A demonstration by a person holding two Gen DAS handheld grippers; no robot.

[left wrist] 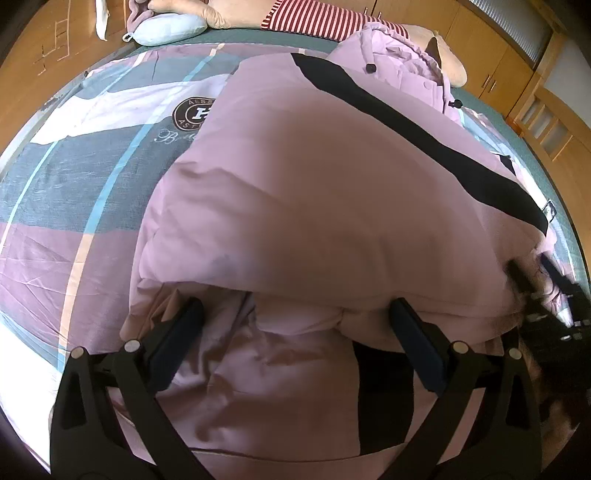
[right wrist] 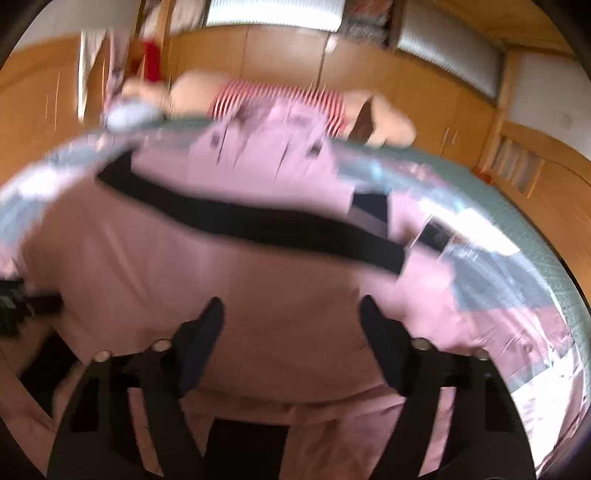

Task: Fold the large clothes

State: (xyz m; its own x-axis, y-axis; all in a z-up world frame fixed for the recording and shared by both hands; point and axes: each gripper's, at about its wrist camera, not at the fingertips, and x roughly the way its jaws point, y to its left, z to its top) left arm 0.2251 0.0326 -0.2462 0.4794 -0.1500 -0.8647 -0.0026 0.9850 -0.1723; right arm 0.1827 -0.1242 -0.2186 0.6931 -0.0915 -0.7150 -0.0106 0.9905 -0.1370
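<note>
A large pink padded coat (left wrist: pixel 314 192) with a black band (left wrist: pixel 406 122) lies on the bed, its lower half folded up over the upper part. My left gripper (left wrist: pixel 295 310) is open, its fingers wide apart at the folded edge near me, holding nothing. The right gripper (left wrist: pixel 543 295) shows blurred at the coat's right edge in the left wrist view. In the right wrist view, which is blurred, the right gripper (right wrist: pixel 291 306) is open over the same coat (right wrist: pixel 258 280), the black band (right wrist: pixel 258 225) running across beyond it.
The bed has a patterned sheet (left wrist: pixel 74 184) in grey, pink and white. A blue pillow (left wrist: pixel 170 31) and a striped plush toy (left wrist: pixel 310 18) lie at the far edge. Wooden cabinets (left wrist: pixel 517 66) line the wall beyond.
</note>
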